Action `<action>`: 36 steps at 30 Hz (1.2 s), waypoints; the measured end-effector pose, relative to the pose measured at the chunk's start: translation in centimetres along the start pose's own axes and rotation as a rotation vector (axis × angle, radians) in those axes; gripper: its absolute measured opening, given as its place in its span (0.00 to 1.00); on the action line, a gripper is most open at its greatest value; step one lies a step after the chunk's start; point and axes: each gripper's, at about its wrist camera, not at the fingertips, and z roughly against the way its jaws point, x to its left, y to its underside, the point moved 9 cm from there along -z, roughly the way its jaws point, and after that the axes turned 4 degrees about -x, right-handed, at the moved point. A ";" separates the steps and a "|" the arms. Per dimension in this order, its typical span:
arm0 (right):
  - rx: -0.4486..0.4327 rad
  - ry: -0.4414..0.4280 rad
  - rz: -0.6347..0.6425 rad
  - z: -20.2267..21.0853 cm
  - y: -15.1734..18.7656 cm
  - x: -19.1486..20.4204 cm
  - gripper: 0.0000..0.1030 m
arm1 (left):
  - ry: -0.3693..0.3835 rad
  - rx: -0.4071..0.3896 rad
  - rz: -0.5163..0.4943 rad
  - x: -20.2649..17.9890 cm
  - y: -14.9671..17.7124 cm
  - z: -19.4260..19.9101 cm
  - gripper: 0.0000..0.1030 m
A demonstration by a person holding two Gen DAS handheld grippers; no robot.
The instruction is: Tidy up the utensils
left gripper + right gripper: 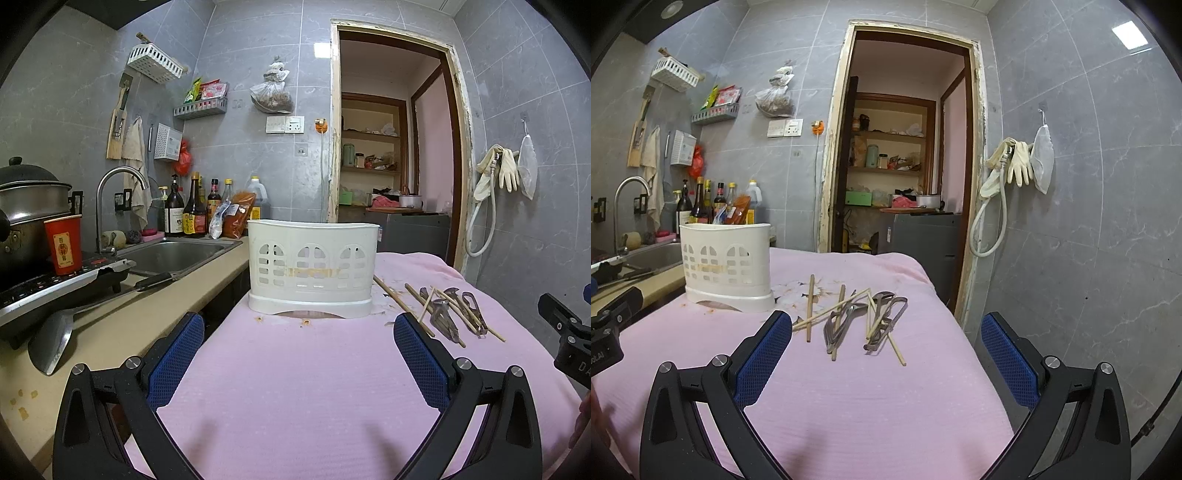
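nothing sorted yet: every utensil i can see lies loose on the pink cloth.

i judge all the work is left. wooden chopsticks [810,307] and metal spoons [846,321] sit heaped right of the white utensil holder [312,264], none showing above its rim. my left gripper [298,334] and right gripper [886,332] gape wide, empty.

Dim-ish indoor light, heavy fisheye warp

Both views were sharp and evenly lit; a ceiling light [1129,34] glared off the tiles, soft shadows fell on the pink cloth [849,398], and the corners went black.
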 end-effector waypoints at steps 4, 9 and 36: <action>0.000 0.001 0.001 0.0 0.0 0.0 1.00 | 0.001 0.001 0.001 0.0 0.0 0.0 0.98; 0.000 0.002 0.002 0.1 0.0 0.1 1.00 | 0.001 0.002 0.001 0.0 0.0 0.0 0.98; 0.012 -0.006 0.004 -0.3 0.6 1.0 1.00 | 0.003 0.004 0.005 -0.2 0.1 -0.3 0.98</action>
